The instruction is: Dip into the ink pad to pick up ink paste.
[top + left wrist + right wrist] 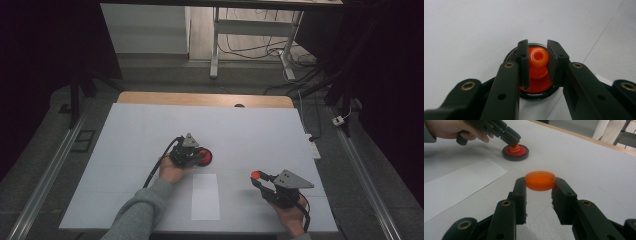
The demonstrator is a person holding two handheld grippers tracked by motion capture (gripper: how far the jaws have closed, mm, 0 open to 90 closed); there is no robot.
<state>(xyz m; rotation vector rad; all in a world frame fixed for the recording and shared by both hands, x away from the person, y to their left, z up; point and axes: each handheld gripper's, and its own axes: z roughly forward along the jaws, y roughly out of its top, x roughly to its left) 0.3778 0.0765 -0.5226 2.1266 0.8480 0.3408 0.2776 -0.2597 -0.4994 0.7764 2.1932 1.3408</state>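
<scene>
A round black base with a red top (204,157) (515,153) sits near the middle of the white table. An orange knob (538,61) stands upright in its centre, and my left gripper (192,155) (537,65) is shut on that knob, its pads pressing both sides. My right gripper (256,178) (540,185) hovers at the right front of the table, shut on a flat orange disc (540,180) (255,175) held level by its rim, above the table surface.
A white sheet of paper (205,196) (454,187) lies on the table between the two hands. The white table top (150,130) ends in a wooden strip (205,99) at the far edge. Desk legs and cables (280,50) lie on the floor beyond.
</scene>
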